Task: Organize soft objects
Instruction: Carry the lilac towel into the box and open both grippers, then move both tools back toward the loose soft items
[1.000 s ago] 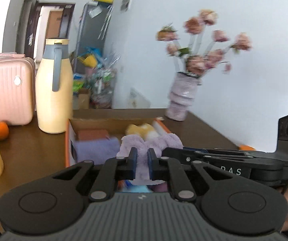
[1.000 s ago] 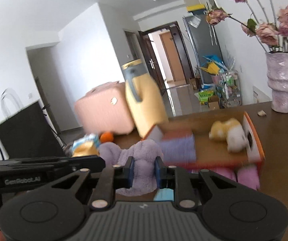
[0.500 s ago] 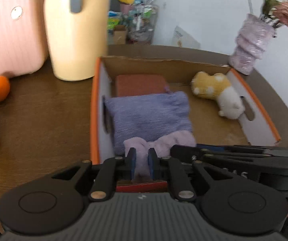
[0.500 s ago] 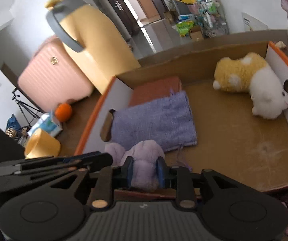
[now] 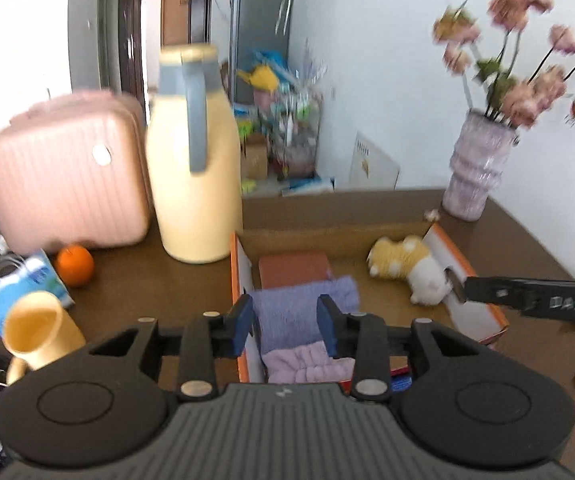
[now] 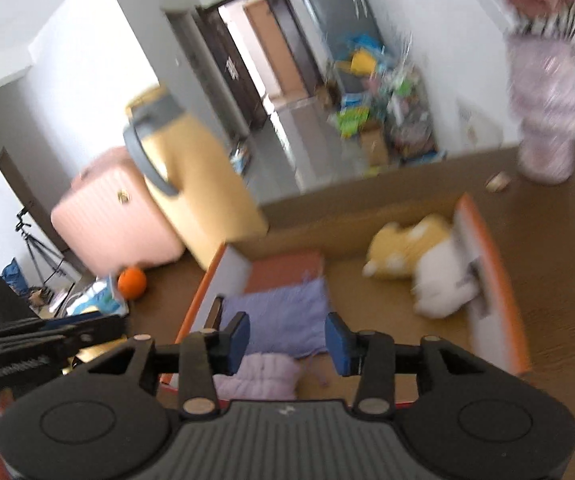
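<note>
Here the dark wood-grain bench point(image 5: 175, 280) carries a shallow cardboard box point(image 5: 241, 276) with orange rims. Inside lie a folded lavender towel point(image 5: 291, 312), ribbed and flat, a fluffy pale-pink cloth point(image 5: 307, 364) bunched at the near wall, and a rounded yellow-and-white plush point(image 5: 407, 270) by the far side. The left gripper point(image 5: 285, 324) and right gripper point(image 6: 287, 344) have just been opening; both stand apart, holding nothing
</note>
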Action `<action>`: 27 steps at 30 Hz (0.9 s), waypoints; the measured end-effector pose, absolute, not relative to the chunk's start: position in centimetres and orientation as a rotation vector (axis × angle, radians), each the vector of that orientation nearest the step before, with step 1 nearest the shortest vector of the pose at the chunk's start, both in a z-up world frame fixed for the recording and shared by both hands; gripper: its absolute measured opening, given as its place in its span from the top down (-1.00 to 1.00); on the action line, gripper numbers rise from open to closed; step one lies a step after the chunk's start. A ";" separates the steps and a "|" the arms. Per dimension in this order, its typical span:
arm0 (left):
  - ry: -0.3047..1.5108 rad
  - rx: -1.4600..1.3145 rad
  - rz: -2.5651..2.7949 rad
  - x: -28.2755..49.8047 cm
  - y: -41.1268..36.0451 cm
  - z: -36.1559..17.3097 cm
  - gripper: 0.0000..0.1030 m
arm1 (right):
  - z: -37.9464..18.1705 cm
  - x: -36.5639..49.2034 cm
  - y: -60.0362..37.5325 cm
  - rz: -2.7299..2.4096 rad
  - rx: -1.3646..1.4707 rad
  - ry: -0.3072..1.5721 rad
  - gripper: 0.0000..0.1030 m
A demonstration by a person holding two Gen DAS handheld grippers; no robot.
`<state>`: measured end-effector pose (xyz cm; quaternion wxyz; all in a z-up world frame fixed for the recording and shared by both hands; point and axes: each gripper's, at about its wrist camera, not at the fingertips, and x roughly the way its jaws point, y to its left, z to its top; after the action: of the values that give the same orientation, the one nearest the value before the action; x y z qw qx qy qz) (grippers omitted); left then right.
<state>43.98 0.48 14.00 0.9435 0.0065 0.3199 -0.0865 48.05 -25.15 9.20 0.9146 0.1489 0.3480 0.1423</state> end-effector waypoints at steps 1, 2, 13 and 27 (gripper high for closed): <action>0.637 0.023 -0.177 43.1 0.3 14.3 0.00 | 10.2 47.0 -25.9 0.280 0.283 0.691 0.04; 0.625 0.049 -0.176 41.8 0.2 14.6 0.00 | 11.1 45.8 -26.7 0.266 0.259 0.664 -0.07; 0.365 0.065 -0.132 32.2 -0.7 16.1 -0.57 | 15.1 35.0 -31.6 0.183 0.142 0.415 -0.37; 0.187 0.042 -0.133 26.6 -1.7 16.2 -0.88 | 16.3 28.0 -31.0 0.161 0.055 0.175 -0.60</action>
<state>26.58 -1.71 16.18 0.9932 0.0209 0.0934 -0.0664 28.01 -31.04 16.26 0.9926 0.0275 0.0874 0.0801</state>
